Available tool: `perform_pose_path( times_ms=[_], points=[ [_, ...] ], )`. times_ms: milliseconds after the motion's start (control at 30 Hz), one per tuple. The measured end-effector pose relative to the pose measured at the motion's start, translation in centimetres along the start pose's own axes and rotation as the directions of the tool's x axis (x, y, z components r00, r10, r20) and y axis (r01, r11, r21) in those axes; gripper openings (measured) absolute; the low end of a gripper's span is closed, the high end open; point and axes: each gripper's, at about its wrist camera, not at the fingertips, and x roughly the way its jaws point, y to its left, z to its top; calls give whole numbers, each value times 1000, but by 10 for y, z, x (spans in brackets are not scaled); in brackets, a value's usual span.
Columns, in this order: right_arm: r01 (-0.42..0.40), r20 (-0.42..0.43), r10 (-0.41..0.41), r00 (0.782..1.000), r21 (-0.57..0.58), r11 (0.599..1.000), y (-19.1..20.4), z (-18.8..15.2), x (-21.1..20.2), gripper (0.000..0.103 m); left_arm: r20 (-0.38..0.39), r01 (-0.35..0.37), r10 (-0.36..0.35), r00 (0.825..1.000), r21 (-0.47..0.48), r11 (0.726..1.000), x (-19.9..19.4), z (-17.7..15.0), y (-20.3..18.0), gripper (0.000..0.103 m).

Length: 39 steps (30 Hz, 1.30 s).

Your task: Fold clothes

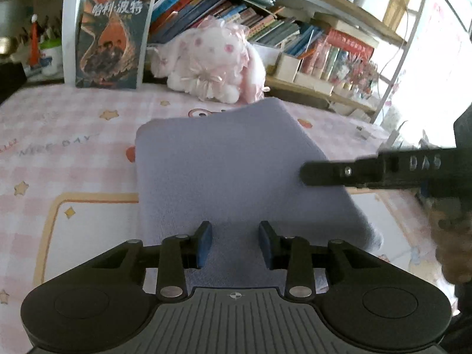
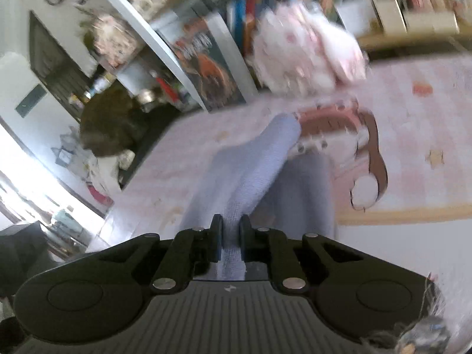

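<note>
A lavender-grey cloth (image 1: 224, 171) lies folded in a rough square on the pink checked table cover (image 1: 73, 153). My left gripper (image 1: 235, 243) is open over the cloth's near edge, its blue pads apart, nothing between them. My right gripper (image 1: 308, 174) reaches in from the right and is shut on the cloth's right edge. In the right wrist view the right gripper (image 2: 230, 240) pinches a raised fold of the cloth (image 2: 259, 165), which rises from the table toward the jaws. That view is blurred by motion.
A pink and white plush toy (image 1: 212, 62) and an upright book (image 1: 113, 38) stand at the back of the table. Behind them is a bookshelf (image 1: 295, 29) full of books. A white shelf post (image 1: 392, 73) stands at the right.
</note>
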Motion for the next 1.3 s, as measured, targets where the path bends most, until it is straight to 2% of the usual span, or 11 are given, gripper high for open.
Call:
perform_pose_path(
  times_ms=[167, 333, 367, 433, 500, 600, 767, 967, 1133, 1200, 1300],
  points=[
    [171, -76, -170, 983, 8, 985, -10, -16, 30, 12, 11, 40, -40, 999, -11, 999, 0, -3, 7, 35],
    [225, -67, -229, 971, -61, 972, 3, -18, 29, 14, 86, 28, -27, 996, -8, 1000, -19, -4, 10, 38],
    [237, -55, -240, 969, -67, 969, 5, -17, 27, 19, 109, 15, -14, 994, -5, 1000, -24, -2, 12, 41],
    [257, -31, -260, 965, -70, 964, 8, -16, 20, 34, 155, -5, 8, 988, -21, 1000, -36, 1, 19, 66],
    [265, -53, -267, 962, -41, 963, 4, -18, 18, 69, 160, -21, 30, 987, -54, 998, -40, 5, 30, 81],
    [277, -87, -276, 957, 1, 961, -3, -19, 16, 73, 114, -50, 60, 992, -85, 995, -33, 7, 43, 87],
    [290, -146, -276, 950, 84, 953, -14, -23, 13, 74, -8, -2, 1, 1000, -166, 986, -6, 3, 63, 87],
    [226, -195, -180, 964, 248, 942, -24, -26, 26, 70, -116, 101, -142, 983, -304, 947, 30, 4, 75, 84],
    [245, -201, -212, 956, 154, 957, -10, -23, 28, 45, -123, 74, -109, 986, -257, 963, 32, 5, 60, 55],
    [252, -163, -239, 957, 65, 966, 1, -23, 22, 32, -106, 65, -87, 991, -191, 979, 24, 6, 51, 50],
    [260, -117, -268, 956, -84, 962, 20, -26, 15, 27, -84, 32, -37, 996, -64, 997, 13, 5, 32, 49]
  ],
)
